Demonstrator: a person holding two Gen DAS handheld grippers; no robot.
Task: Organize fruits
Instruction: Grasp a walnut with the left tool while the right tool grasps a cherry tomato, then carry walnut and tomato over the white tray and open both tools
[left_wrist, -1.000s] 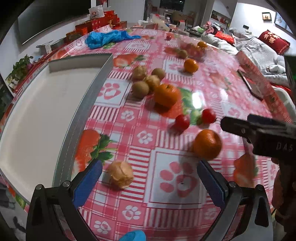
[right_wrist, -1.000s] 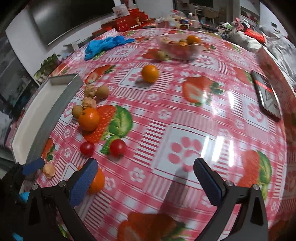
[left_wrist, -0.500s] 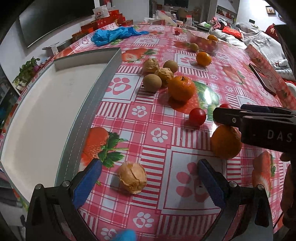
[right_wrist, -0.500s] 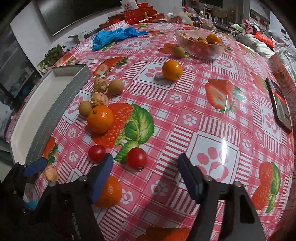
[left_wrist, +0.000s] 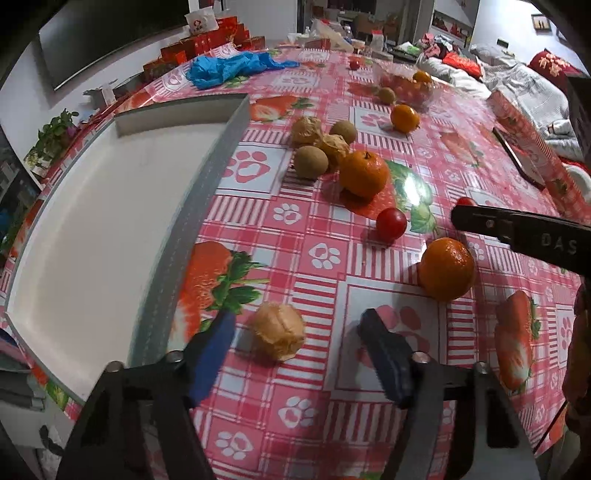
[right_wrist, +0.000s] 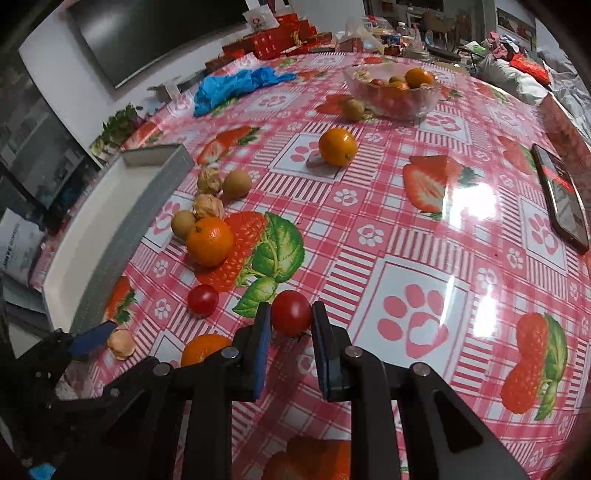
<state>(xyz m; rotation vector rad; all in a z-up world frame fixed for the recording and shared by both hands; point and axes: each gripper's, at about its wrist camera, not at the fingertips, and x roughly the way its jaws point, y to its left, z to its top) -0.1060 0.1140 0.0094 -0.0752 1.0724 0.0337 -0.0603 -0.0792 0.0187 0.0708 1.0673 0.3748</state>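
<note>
My right gripper (right_wrist: 291, 314) has its blue pads closed around a red cherry tomato (right_wrist: 291, 313) on the table. A second tomato (right_wrist: 202, 300) lies to its left; it shows in the left wrist view (left_wrist: 391, 224). My left gripper (left_wrist: 295, 332) is open, its pads either side of a pale husked fruit (left_wrist: 279, 335), not touching it. An orange (left_wrist: 447, 268) sits to the right, below the right gripper's arm (left_wrist: 517, 230). Another orange (right_wrist: 209, 241), brown fruits (right_wrist: 236, 183) and husked fruits (right_wrist: 208, 206) cluster near the white tray (left_wrist: 92, 229).
A glass bowl (right_wrist: 395, 92) of fruit stands far back, with a small orange (right_wrist: 338, 146) and a brown fruit (right_wrist: 353, 109) before it. A blue cloth (right_wrist: 236, 86) lies far left. A phone (right_wrist: 561, 195) lies at the right edge.
My right gripper has moved forward and closed its jaws onto the cherry tomato. My left gripper has narrowed and come closer around the husked fruit.
</note>
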